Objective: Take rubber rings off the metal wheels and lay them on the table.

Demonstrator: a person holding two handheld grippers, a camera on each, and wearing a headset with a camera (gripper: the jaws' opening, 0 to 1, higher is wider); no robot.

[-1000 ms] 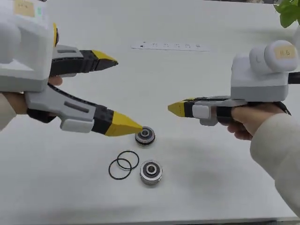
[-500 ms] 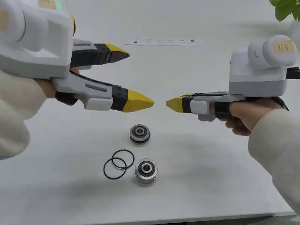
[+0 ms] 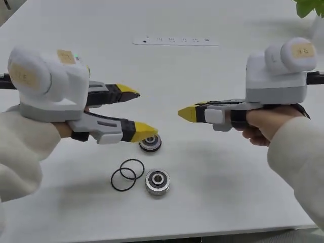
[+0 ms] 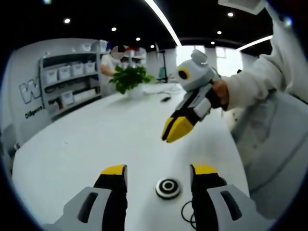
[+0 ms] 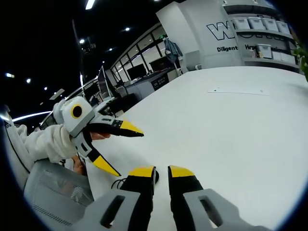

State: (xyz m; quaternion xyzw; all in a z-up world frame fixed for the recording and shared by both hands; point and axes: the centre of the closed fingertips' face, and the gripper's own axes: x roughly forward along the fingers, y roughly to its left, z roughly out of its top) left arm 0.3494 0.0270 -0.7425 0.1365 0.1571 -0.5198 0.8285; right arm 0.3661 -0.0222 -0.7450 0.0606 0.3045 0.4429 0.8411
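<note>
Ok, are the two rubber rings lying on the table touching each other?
Touching. In the head view the farther ring and the nearer ring cross, their outlines overlapping, just left of the nearer wheel.

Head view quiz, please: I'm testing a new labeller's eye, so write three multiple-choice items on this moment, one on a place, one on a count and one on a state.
1. Where do the two loose rubber rings lie?
A. On the table, beside the nearer metal wheel
B. On top of a wheel
C. Between a gripper's jaws

2. How many metal wheels stand on the table?
A. One
B. Two
C. Four

3. How is the left gripper?
A. Shut on a ring
B. Open, holding nothing
C. Shut on a wheel

Key:
1 A, the rings lie flat and overlapping next to that wheel.
2 B, the farther wheel shows partly behind the left gripper's lower tip.
3 B, its jaws stand wide apart.
</note>
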